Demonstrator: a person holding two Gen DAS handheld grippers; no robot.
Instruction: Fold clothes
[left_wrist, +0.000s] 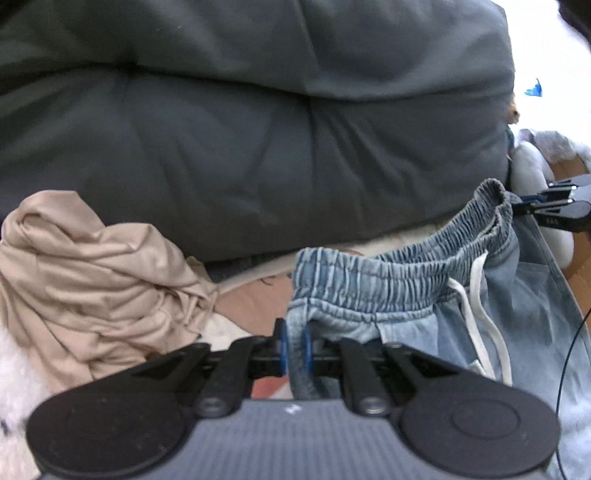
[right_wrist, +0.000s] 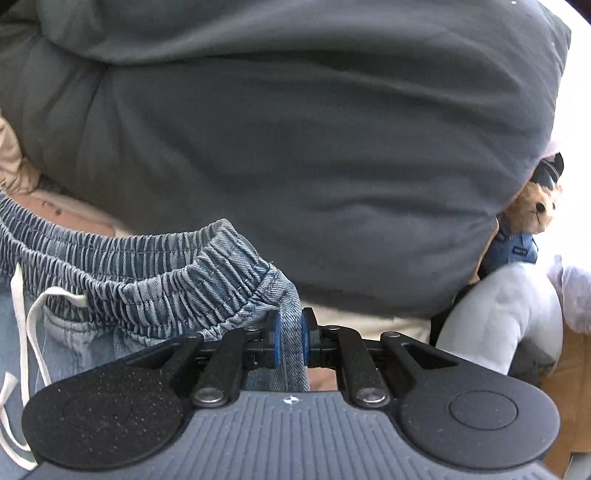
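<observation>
Light blue denim shorts (left_wrist: 399, 284) with an elastic waistband and a white drawstring (left_wrist: 480, 314) hang stretched between both grippers. My left gripper (left_wrist: 293, 343) is shut on the left end of the waistband, denim pinched between its blue pads. In the same view my right gripper (left_wrist: 532, 205) grips the waistband's far right end. In the right wrist view, the right gripper (right_wrist: 290, 341) is shut on a fold of the shorts (right_wrist: 147, 284) at the waistband's corner, and the drawstring (right_wrist: 33, 314) dangles at the left.
A big dark grey cushion (left_wrist: 240, 129) fills the background of both views (right_wrist: 295, 147). A crumpled beige garment (left_wrist: 92, 280) lies at the left. A small teddy bear (right_wrist: 539, 210) and a pale grey plush thing (right_wrist: 506, 310) sit at the right.
</observation>
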